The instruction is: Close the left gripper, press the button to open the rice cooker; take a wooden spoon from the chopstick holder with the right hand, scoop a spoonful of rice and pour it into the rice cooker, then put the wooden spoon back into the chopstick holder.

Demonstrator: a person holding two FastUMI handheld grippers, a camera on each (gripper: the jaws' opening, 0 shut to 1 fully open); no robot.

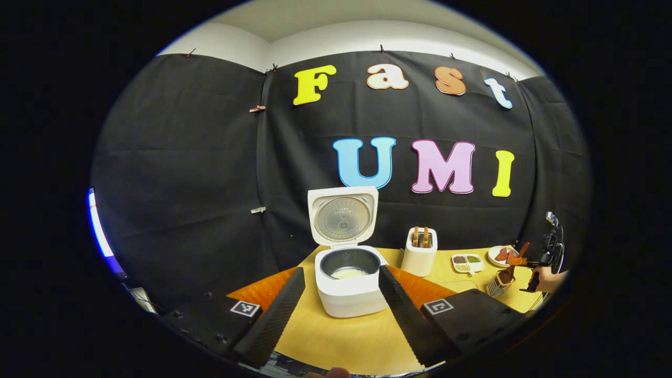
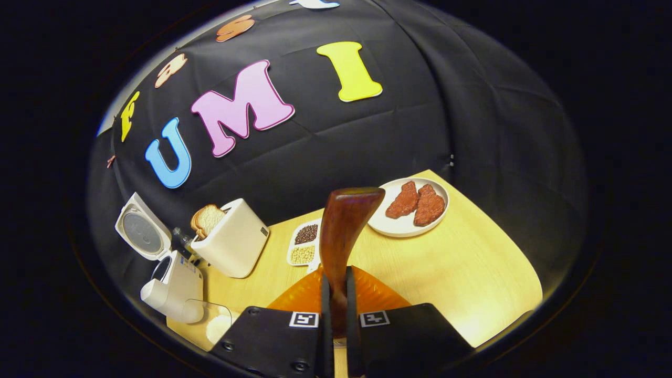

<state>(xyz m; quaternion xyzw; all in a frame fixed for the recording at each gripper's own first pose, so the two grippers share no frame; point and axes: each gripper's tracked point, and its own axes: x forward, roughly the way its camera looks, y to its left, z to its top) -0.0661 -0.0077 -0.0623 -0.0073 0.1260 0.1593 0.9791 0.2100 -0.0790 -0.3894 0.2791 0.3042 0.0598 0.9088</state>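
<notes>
The white rice cooker [image 1: 349, 294] stands open with its lid [image 1: 344, 218] up, and white rice lies in its pot. My left gripper [image 1: 341, 269] is open just in front of it, one finger on each side. Far right, a hand holds my right gripper [image 1: 527, 262] over the chopstick holder [image 1: 497, 286]. The wooden spoon [image 1: 512, 268] slants down into that holder. In the right gripper view my right gripper [image 2: 336, 299] is shut on the wooden spoon [image 2: 344, 231], whose broad end stands up ahead. The rice cooker [image 2: 173, 283] sits at the left.
A white toaster [image 1: 420, 254] [image 2: 231, 241] with bread stands right of the cooker. Beyond it are a divided dish of beans [image 1: 467, 262] [image 2: 304, 244] and a plate of red meat [image 1: 501, 255] [image 2: 409, 210]. A clear container with rice [image 2: 212, 323] sits near the cooker.
</notes>
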